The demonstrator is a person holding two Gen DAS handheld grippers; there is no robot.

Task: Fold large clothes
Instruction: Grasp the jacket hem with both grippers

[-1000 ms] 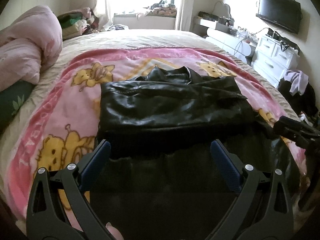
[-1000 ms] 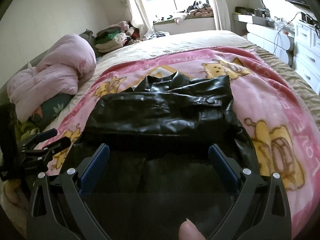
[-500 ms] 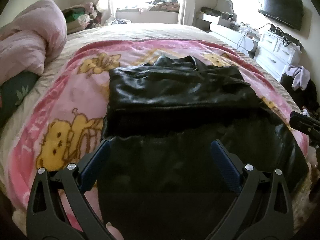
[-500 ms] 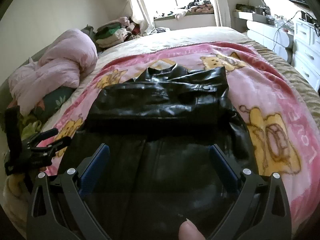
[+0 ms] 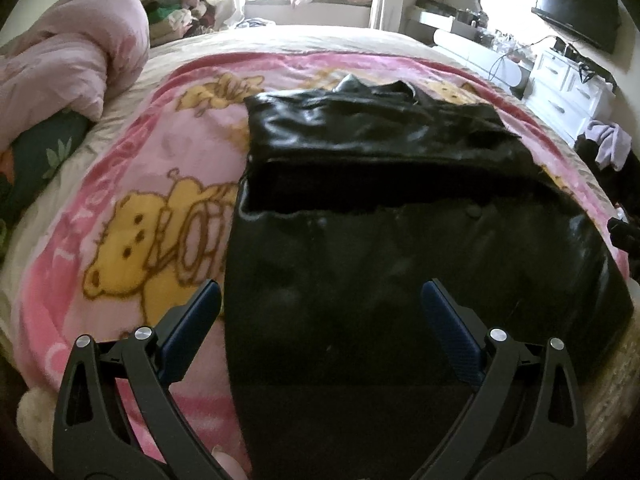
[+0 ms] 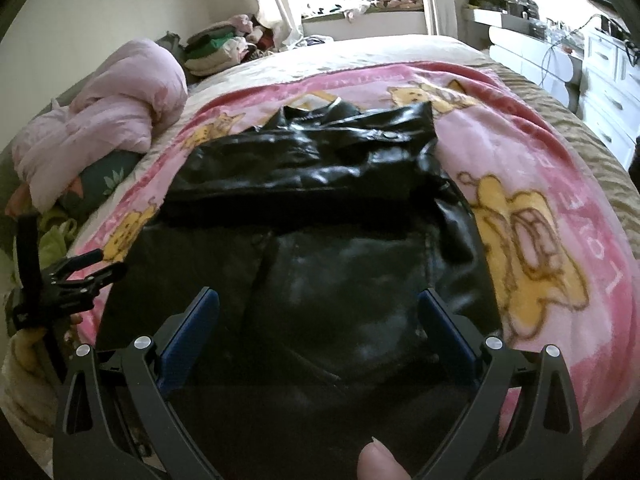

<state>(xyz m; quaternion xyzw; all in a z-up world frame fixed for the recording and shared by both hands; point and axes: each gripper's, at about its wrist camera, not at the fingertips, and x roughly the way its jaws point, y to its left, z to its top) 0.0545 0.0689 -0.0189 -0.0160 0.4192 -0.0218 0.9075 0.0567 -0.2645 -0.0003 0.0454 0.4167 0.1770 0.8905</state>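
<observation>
A black leather jacket (image 5: pixel 380 208) lies on a pink bear-print blanket (image 5: pixel 152 216), collar at the far end, its upper part folded over the lower part. It also shows in the right wrist view (image 6: pixel 320 216). My left gripper (image 5: pixel 320 300) is open and empty, hovering over the jacket's near left part. My right gripper (image 6: pixel 318 306) is open and empty over the jacket's near right part. The left gripper also shows at the left edge of the right wrist view (image 6: pixel 86 266).
A rumpled pink duvet (image 5: pixel 68 52) lies at the bed's left. A pile of clothes (image 6: pixel 224 44) sits at the far left corner. White drawers (image 5: pixel 568 84) and a wall TV (image 5: pixel 576 12) stand to the right. The bed's near edge is just below the grippers.
Both grippers have moved forward and lower over the jacket, which now looks larger and nearer. Both stayed open. The jacket has not moved.
</observation>
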